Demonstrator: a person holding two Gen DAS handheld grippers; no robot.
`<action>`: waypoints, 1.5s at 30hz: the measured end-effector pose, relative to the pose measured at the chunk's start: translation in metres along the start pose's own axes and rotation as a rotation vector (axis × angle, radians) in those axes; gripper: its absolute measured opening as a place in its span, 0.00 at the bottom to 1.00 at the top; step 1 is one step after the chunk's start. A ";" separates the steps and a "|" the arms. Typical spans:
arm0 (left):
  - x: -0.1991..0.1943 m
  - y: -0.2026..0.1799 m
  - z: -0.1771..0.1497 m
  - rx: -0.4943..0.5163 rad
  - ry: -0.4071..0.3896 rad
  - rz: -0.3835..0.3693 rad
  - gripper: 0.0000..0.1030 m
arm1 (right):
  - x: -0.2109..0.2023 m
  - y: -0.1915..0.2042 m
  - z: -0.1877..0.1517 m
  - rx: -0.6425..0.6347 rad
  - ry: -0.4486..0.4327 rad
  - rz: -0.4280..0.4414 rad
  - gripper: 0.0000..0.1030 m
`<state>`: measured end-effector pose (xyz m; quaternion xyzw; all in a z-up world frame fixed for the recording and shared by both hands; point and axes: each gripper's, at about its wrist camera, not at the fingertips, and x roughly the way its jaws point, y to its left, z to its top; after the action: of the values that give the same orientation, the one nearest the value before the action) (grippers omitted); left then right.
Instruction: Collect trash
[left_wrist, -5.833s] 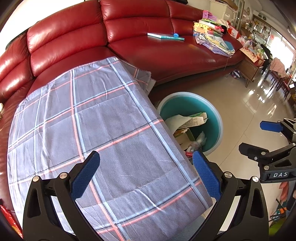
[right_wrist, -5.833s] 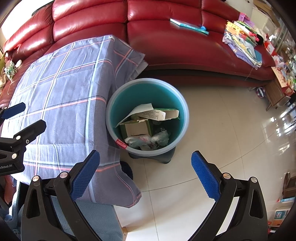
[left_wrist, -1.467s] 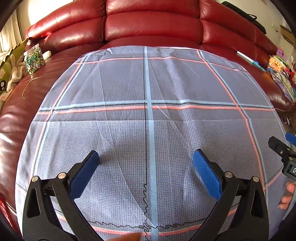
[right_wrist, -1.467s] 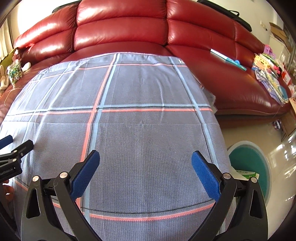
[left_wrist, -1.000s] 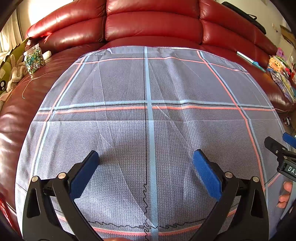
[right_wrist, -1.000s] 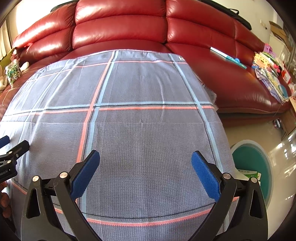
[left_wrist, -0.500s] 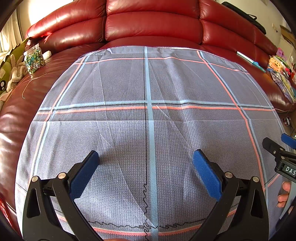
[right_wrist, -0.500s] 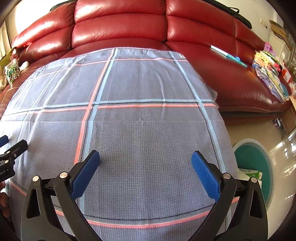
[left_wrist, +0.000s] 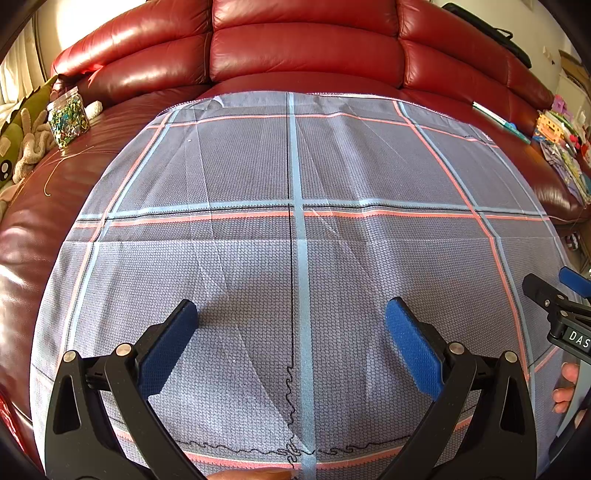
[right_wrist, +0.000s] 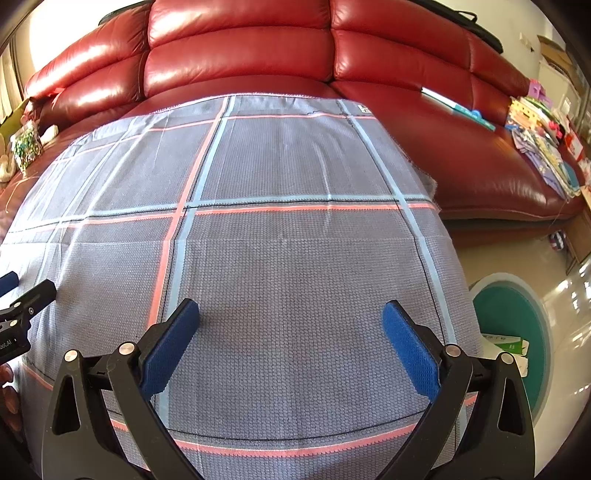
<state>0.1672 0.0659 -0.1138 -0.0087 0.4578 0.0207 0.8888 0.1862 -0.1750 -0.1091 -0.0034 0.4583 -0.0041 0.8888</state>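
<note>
Right gripper (left_wrist: 557, 291) reads "DAS" over the checked cloth (left_wrist: 295, 229).

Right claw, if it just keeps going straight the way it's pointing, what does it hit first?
Most likely the plaid cloth, which fills the view ahead of the open right claw. The red sofa lies beyond it; depth is hard to judge.

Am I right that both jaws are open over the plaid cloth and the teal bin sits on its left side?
Nearly. Both sets of jaws are open over the plaid cloth, but the teal bin sits at the cloth's right side, as the right wrist view shows.
</note>
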 end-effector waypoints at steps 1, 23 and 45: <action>0.000 0.000 0.000 0.000 0.000 0.000 0.94 | 0.000 0.000 0.000 0.001 0.000 0.001 0.96; 0.000 0.000 0.000 0.000 0.000 0.000 0.94 | 0.001 -0.001 -0.001 0.013 -0.002 0.007 0.97; 0.000 0.000 0.000 0.000 0.000 0.000 0.94 | 0.002 -0.002 -0.001 0.013 -0.002 0.007 0.97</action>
<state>0.1672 0.0659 -0.1138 -0.0085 0.4576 0.0207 0.8889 0.1861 -0.1766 -0.1111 0.0041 0.4573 -0.0038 0.8893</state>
